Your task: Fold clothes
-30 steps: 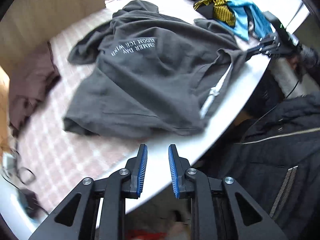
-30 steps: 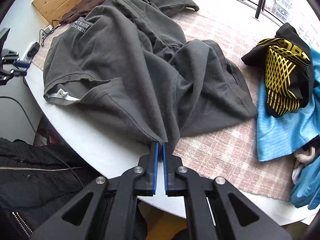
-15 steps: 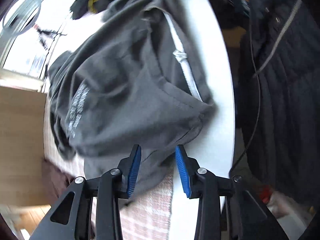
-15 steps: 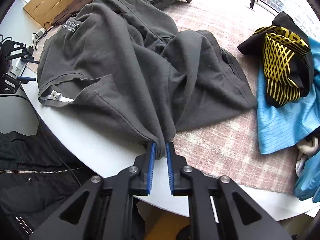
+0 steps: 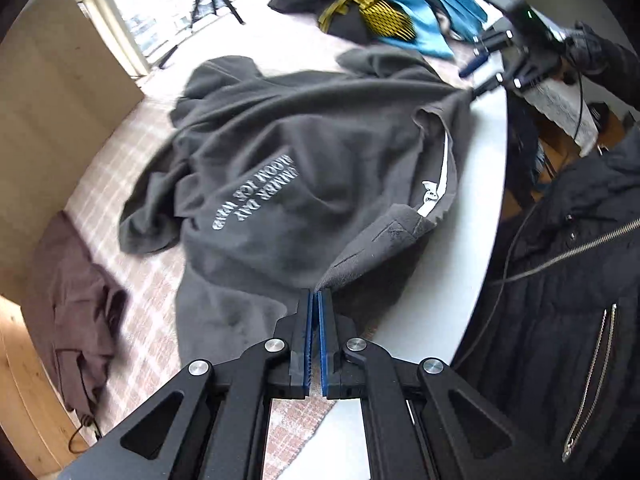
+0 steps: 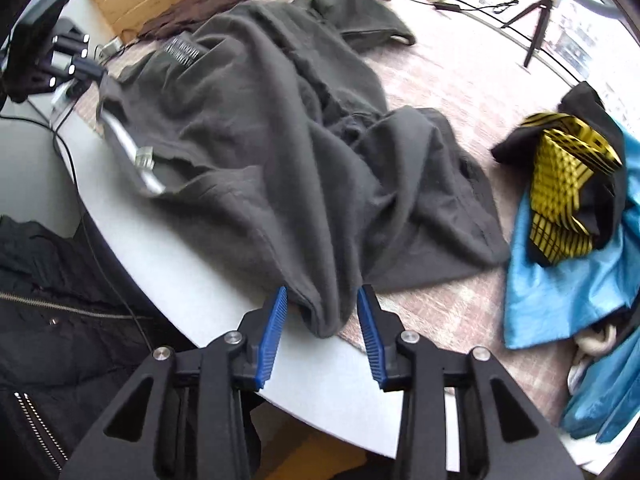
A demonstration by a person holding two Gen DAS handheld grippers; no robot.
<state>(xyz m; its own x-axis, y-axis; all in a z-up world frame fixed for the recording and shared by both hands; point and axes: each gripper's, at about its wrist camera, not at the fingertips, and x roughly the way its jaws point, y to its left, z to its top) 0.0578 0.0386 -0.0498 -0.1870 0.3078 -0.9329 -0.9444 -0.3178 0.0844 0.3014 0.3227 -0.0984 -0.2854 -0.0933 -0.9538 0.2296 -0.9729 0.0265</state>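
The left claw [image 5: 315, 300] is pinched together on a fold of the dark grey sweatshirt [image 5: 304, 168], at the corner of the garment nearest the table's curved front edge; the blue pads meet with the cloth caught at their tips. The right claw [image 6: 322, 304] stands wide apart, its blue pads on either side of a bunched corner of the same sweatshirt, which hangs between them without being squeezed. That corner lies right at the front edge of the white table [image 6: 188, 280].

The sweatshirt lies spread and rumpled across the middle of the table, mostly on a pale checked cloth [image 5: 120, 168] that covers the surface, with its collar side along the bare white rim. White lettering [image 5: 256, 196] shows on it, and a white inner band with a small tag [image 5: 432, 192] is visible at the neck opening. One sleeve [image 6: 360, 20] reaches toward the far edge.

Toward the right-hand edge sits a pile of other clothes: a black and yellow patterned garment [image 6: 560, 176] resting on a bright blue one [image 6: 560, 280]. A brown garment [image 5: 76, 304] lies by the left-hand edge, next to a wooden panel [image 5: 48, 92]. A tripod [image 6: 540, 20] stands beyond the far edge, near the window. A black zipped jacket [image 5: 560, 300] is close against the front edge.
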